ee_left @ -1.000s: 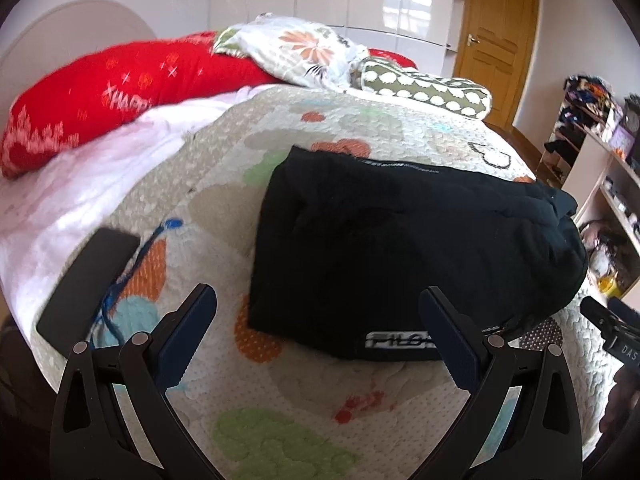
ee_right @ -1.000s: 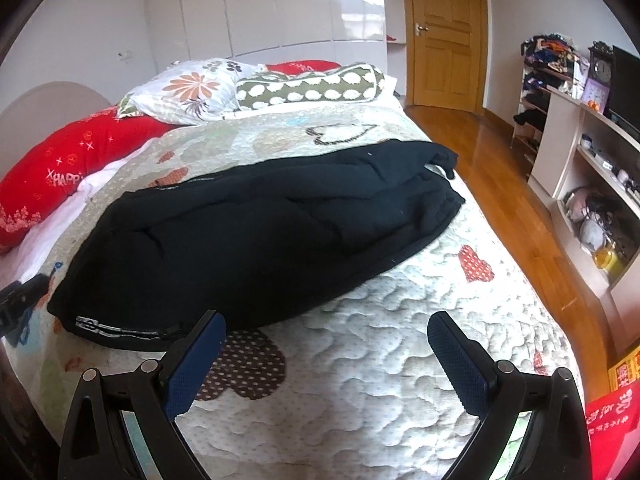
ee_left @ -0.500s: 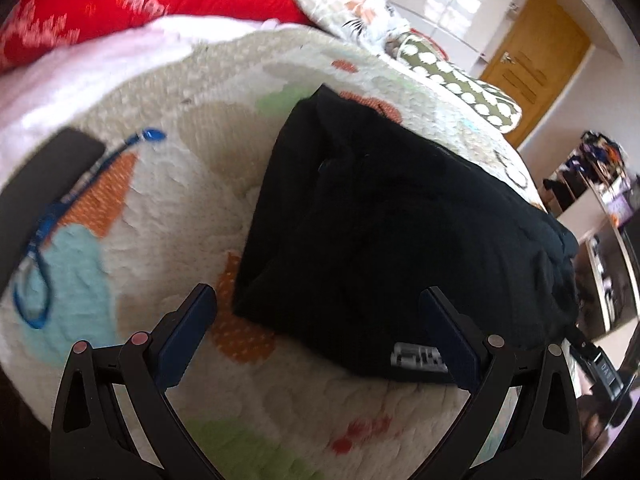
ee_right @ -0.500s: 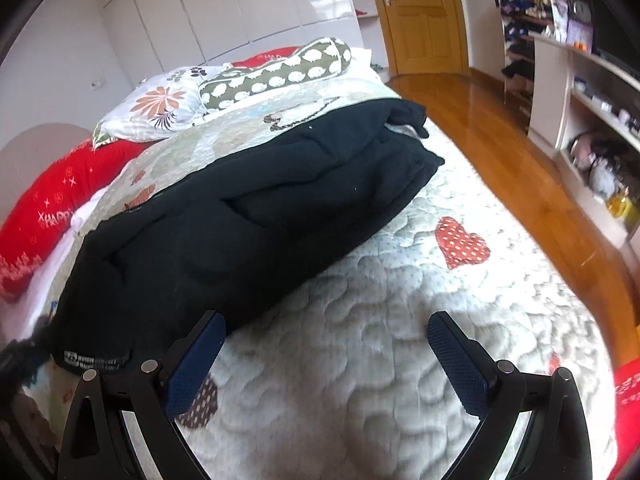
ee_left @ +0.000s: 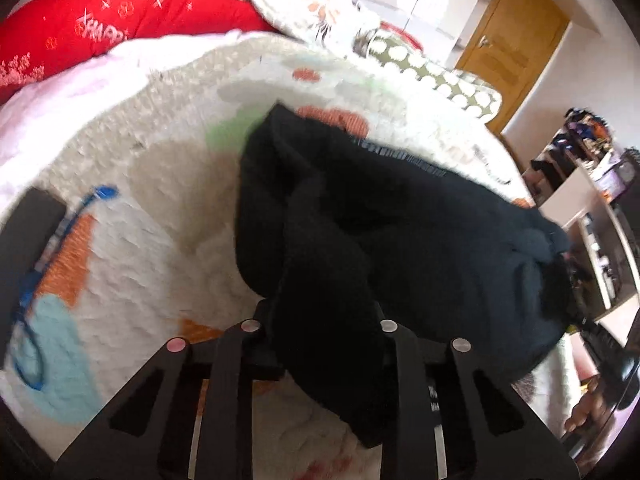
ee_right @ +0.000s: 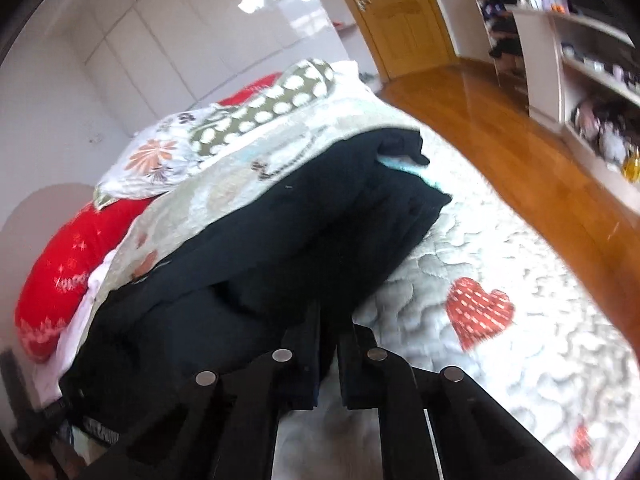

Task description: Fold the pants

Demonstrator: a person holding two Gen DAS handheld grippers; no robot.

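Black pants (ee_left: 400, 232) lie across the patterned quilt (ee_left: 132, 248) on the bed, long axis running from the near edge toward the far side by the door; both grippers are at the near edge of the fabric.

Left gripper (ee_left: 324, 332): jaws have just been closing, now nearly together with a thick fold of the pants bunched between them; cloth is lifted and hangs over the fingers in the left wrist view; grip looks firm.

Right gripper (ee_right: 328, 344): jaws have just been closing, now almost fully together; the pants edge (ee_right: 280, 248) reaches the fingertips and dark cloth appears pinched between them, though the picture is blurred at the tips.

Left wrist view only: dark flat slab (ee_left: 28, 232) near the left quilt edge with a blue cord (ee_left: 96, 194) beside it; a white sheet (ee_left: 80, 80) past the quilt; white printed strip along the far hem of the pants; a person's hand (ee_left: 588, 408) low at the right.

Right wrist view only: red heart patch (ee_right: 478, 308) on the quilt, well to the right of the pants; wooden floor (ee_right: 520, 152); pale lining (ee_right: 404, 166) showing at the far end of the pants; white wardrobe doors (ee_right: 200, 40).

Both views: red pillow (ee_left: 120, 24), floral pillow (ee_right: 160, 156), green spotted bolster (ee_right: 272, 108), wooden door (ee_right: 400, 12), shelving unit (ee_right: 580, 60) at the right.
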